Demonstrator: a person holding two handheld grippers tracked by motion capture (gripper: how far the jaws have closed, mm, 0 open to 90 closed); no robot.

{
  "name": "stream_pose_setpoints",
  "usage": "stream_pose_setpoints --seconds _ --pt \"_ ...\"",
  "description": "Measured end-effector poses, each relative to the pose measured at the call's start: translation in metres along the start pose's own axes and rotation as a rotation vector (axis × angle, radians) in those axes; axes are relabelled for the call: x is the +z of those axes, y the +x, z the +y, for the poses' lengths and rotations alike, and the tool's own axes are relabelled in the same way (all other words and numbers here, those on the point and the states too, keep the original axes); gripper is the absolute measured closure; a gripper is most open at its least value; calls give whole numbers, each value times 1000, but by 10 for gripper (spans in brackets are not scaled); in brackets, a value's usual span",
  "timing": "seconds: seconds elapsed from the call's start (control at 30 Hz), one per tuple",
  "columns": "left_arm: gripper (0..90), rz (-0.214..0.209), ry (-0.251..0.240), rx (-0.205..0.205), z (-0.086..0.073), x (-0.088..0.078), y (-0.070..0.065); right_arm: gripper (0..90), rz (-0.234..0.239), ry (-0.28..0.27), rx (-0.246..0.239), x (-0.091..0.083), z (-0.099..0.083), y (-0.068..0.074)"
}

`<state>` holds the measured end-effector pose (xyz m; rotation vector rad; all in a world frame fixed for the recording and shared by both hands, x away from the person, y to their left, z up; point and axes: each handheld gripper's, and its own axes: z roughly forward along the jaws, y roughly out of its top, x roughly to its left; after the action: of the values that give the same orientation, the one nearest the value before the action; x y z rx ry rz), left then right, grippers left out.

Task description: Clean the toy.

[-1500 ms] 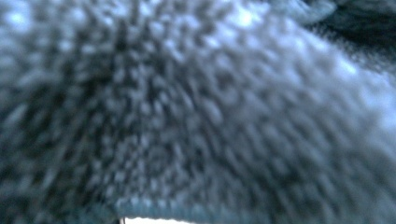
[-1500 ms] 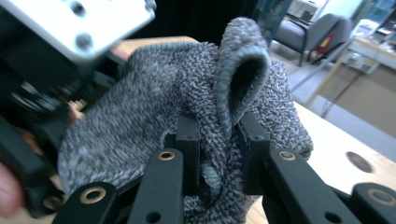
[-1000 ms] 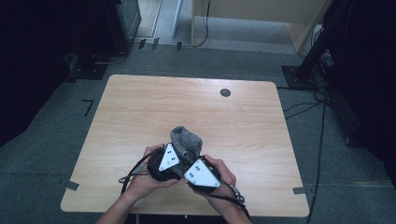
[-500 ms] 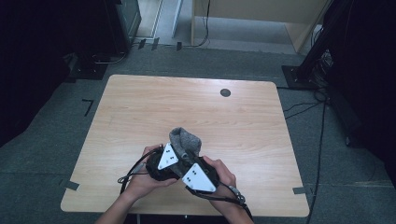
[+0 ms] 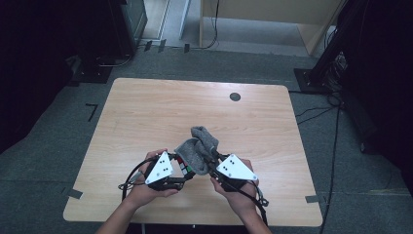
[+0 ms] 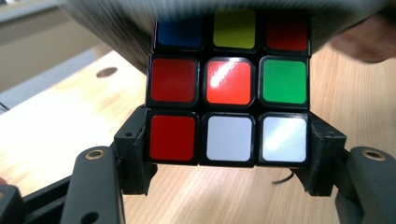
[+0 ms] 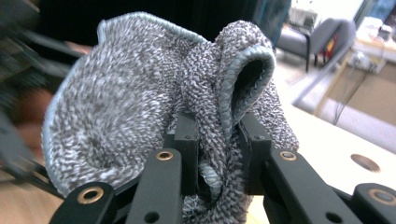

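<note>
Left tool [image 6: 229,154] clamps a puzzle cube [image 6: 229,100], top hidden under the grey cloth [image 7: 154,107] the right tool [image 7: 217,154] pinches.

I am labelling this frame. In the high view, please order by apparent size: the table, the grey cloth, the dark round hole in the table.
1. Table, by far the largest.
2. Grey cloth, held between the two tools above the table's near part.
3. Dark round hole, the smallest.
No two look alike.
</note>
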<state>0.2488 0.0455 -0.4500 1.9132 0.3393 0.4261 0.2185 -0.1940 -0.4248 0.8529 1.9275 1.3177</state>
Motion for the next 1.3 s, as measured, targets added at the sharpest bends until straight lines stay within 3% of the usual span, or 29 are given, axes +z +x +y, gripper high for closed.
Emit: stream_pose_setpoints --seconds 0.07,0.1,0.2,0.27,0.33,0.4,0.43,0.47,0.57,0.6,0.67,0.77,0.83,0.87,0.9,1.0,1.07,1.1,1.17,1.3 --pt "341 -16 -47 -33 1 -4 4 743 -31 84 3 5 -6 -9" --pt "341 -12 -55 -35 2 -5 5 743 -48 102 31 5 -9 -12" --pt "341 28 -1 -13 -1 -3 6 739 -44 6 80 -3 -5 -14" --pt "341 31 17 -12 -3 0 5 736 -31 -85 42 -11 4 -5" --pt "341 16 8 -6 -3 1 3 734 7 -128 -9 -15 11 6" --pt "341 7 -6 7 0 -1 -1 734 30 -99 -49 -11 11 14" --pt "341 13 -4 20 0 -1 -1 736 13 -90 -64 -8 9 14" --pt "341 9 -7 17 0 -2 0 736 1 -74 -54 -6 5 12" --pt "342 0 -49 -24 -1 -6 5 737 -33 51 10 2 -4 -5" --pt "342 2 -52 -27 -1 -6 6 737 -43 49 38 0 -6 -9" --pt "342 17 -28 -9 -2 -4 5 737 -15 -16 81 -6 -3 -13" --pt "341 13 -21 -14 -3 -1 3 736 44 -112 49 -16 10 -4" --pt "342 -2 -42 -16 -1 -2 1 735 69 -88 0 -14 13 5" --pt "341 2 -41 -10 0 -3 0 737 50 -66 -21 -10 10 7" --pt "341 -5 -51 -12 0 -5 1 738 36 -61 -12 -8 7 6" --pt "342 -25 -119 -75 1 -12 9 740 -15 37 47 0 -4 -8" --pt "342 -29 -140 -107 1 -16 14 740 -19 22 107 -1 -9 -18" --pt "342 -36 -147 -125 0 -17 16 740 -3 0 145 -3 -9 -21" --pt "342 -52 -173 -173 -3 -18 20 739 23 -37 177 -5 -7 -22" --pt "342 -90 -224 -255 -4 -18 24 737 169 -54 199 2 -9 -9"
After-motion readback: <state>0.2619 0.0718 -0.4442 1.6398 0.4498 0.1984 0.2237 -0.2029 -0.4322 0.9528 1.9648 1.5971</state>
